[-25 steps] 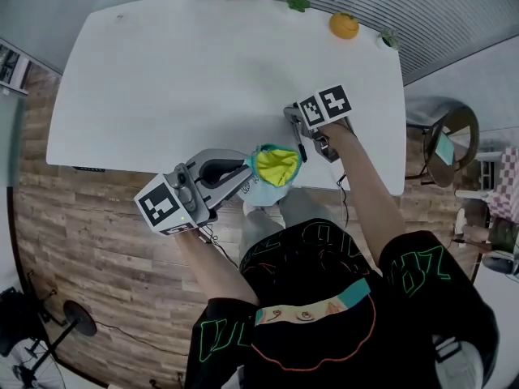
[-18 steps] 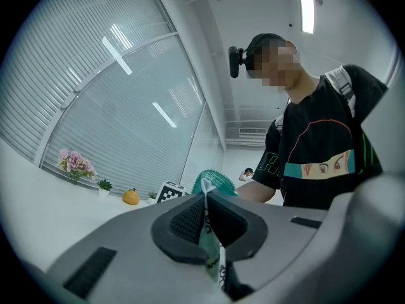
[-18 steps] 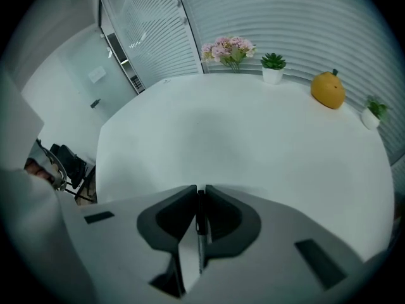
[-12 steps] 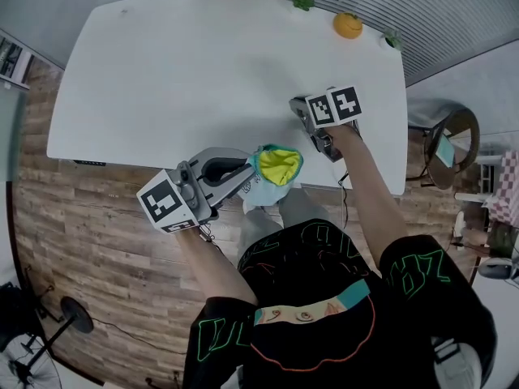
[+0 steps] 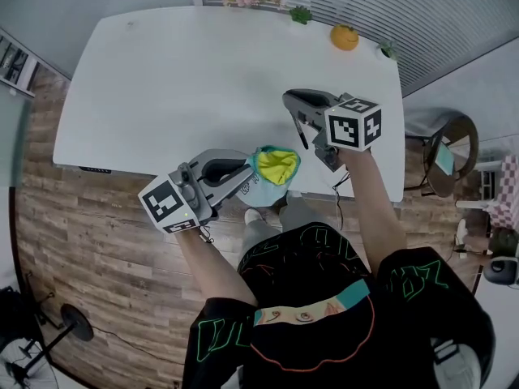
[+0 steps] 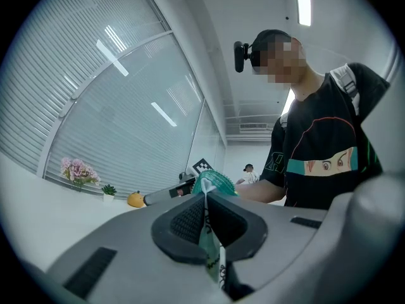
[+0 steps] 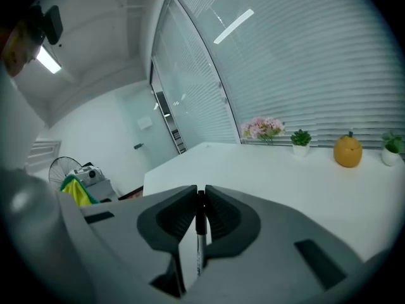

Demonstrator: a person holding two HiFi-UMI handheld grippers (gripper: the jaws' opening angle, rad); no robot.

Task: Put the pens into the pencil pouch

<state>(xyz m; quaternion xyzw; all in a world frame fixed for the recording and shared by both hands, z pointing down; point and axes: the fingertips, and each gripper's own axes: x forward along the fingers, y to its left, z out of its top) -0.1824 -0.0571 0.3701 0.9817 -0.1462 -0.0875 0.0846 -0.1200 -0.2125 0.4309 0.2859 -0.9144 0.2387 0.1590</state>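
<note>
Right gripper (image 5: 293,104) has come up off the white table (image 5: 203,71) since a second ago, jaws pinched on a black pen (image 7: 200,230). Left gripper (image 5: 246,177) is clamped tight on the pencil pouch (image 5: 276,165) rim, pouch gaping open at the table's near edge

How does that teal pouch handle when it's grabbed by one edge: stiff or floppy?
Probably floppy: the pencil pouch is thin fabric, pinched flat in the shut left gripper, with a crumpled mouth. Likely light: that single pinch on one edge seems enough to hold its mouth up.
</note>
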